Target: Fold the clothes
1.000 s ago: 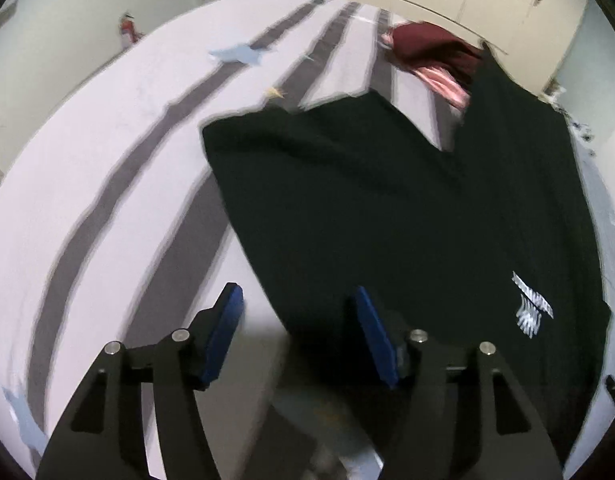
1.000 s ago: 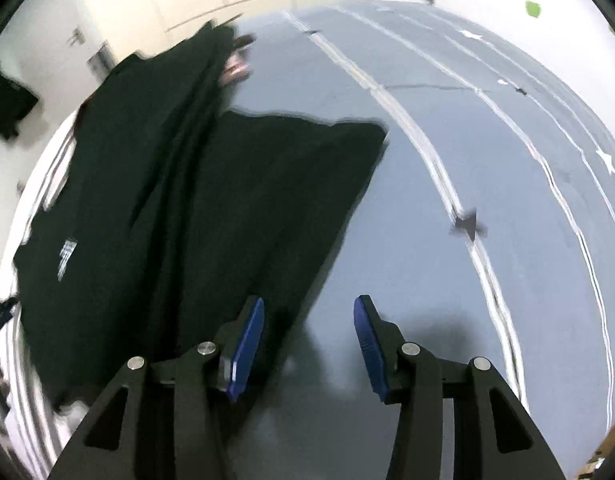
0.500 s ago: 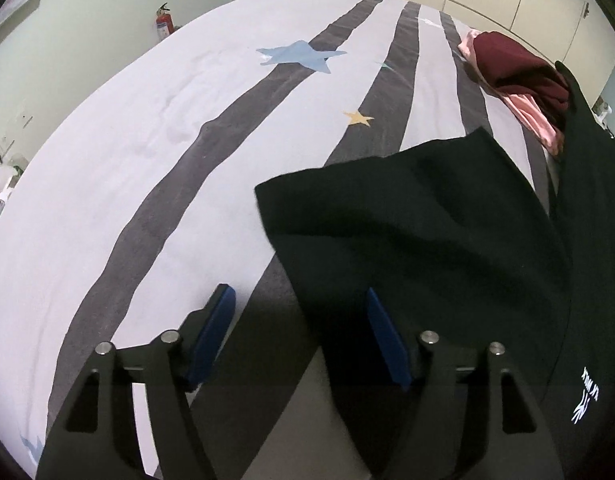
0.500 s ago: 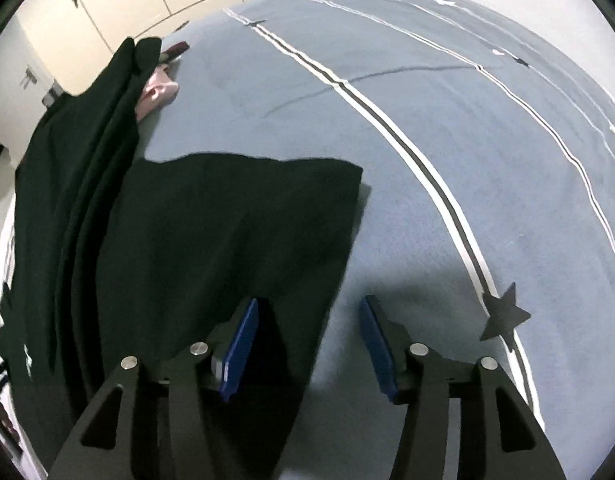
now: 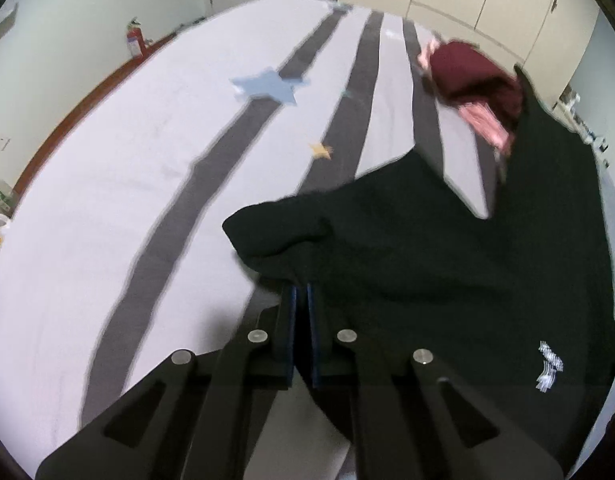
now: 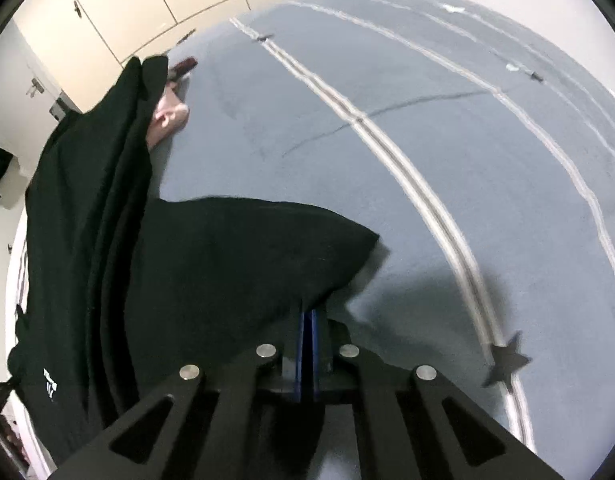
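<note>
A black T-shirt (image 5: 447, 264) with a small white print (image 5: 549, 372) lies spread on the bed. My left gripper (image 5: 301, 292) is shut on the edge of its sleeve, and the cloth bunches up just over the blue pads. In the right wrist view the same black T-shirt (image 6: 211, 264) fills the left half. My right gripper (image 6: 307, 316) is shut on the other sleeve's edge, which lifts into a peak above the pads. The shirt's body rises in a fold (image 6: 107, 128) toward the far left.
The bed cover is pale with grey stripes and stars (image 5: 267, 88) on the left side, and blue-grey with white lines (image 6: 407, 168) on the right. A maroon and pink pile of clothes (image 5: 475, 88) lies beyond the shirt. Cupboards (image 6: 147, 4) stand behind the bed.
Both grippers were open over the sleeve edges half a second ago. Both have now shut on the black cloth and pulled it up a little.
</note>
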